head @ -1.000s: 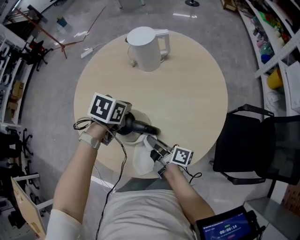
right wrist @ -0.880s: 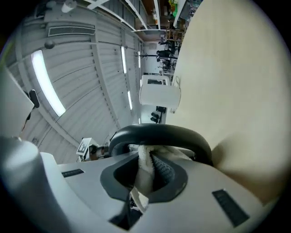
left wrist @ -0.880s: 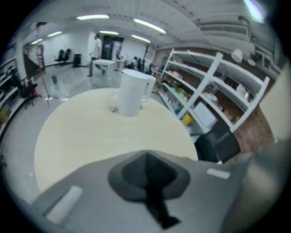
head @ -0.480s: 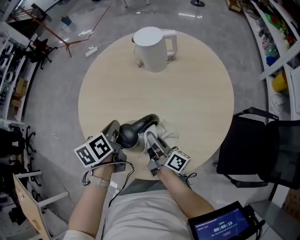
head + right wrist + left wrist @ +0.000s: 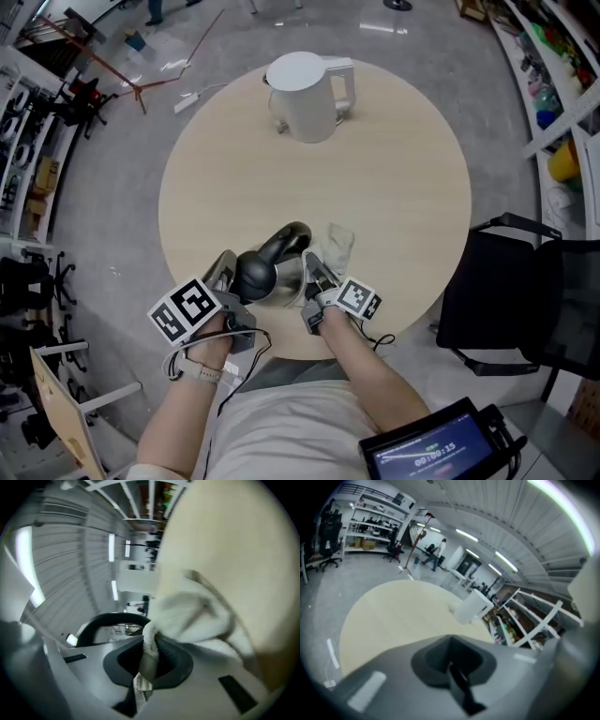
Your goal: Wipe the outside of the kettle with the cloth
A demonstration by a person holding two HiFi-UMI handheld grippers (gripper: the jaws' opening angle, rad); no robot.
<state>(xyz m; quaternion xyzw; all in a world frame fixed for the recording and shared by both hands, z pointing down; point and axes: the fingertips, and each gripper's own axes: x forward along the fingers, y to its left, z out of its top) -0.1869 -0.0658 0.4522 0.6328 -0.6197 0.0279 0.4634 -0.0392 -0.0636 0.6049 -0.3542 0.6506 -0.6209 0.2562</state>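
Bright, even light; blurry fisheye edges

right claw (image 5: 146, 665) | clamped on cloth (image 5: 197, 616) | kettle handle (image 5: 101, 620) left

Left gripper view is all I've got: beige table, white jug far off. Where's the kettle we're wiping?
Observer: The steel kettle with black lid and handle stands at the near edge of the round beige table, just right of the left gripper.
Operator: Cloth?
Observer: The white cloth is pinched in the shut jaws of the right gripper.
Operator: On the kettle?
Observer: It bunches on the table beside the kettle's right flank; I can't tell whether it is touching.
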